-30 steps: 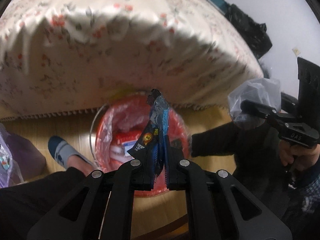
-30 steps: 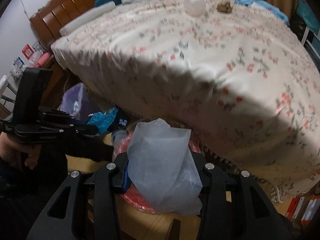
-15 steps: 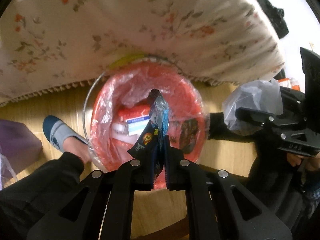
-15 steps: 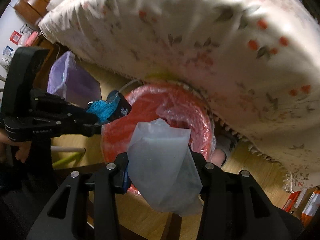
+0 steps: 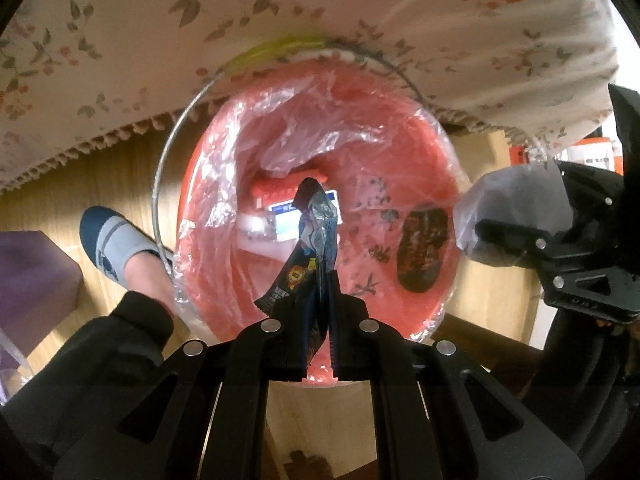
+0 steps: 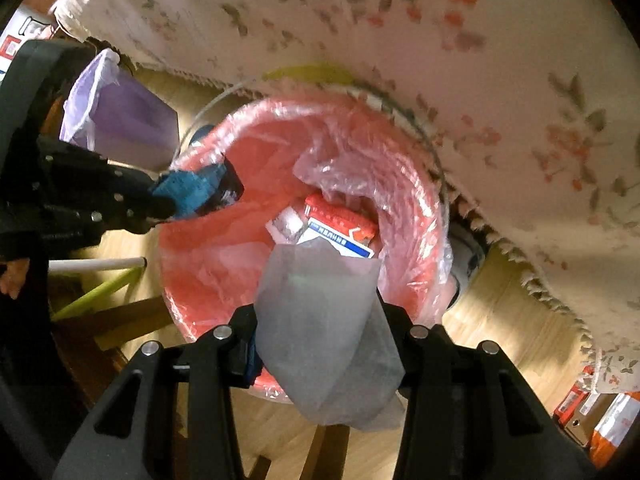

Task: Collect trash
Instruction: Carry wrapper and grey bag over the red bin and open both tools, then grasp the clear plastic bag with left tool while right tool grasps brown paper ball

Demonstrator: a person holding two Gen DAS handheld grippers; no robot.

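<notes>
Left wrist view, snack wrapper with round emblem (writing unreadable), red bin

We're looking into a home here, a lived-in bedroom by every sign. A floral bedspread with a fringed edge is hanging over the red bin, which is sitting on a wooden floor right below that fringe. A socked foot is standing just beside the bin, a purple bag is resting near it too, and household packaging is lying inside.
</notes>
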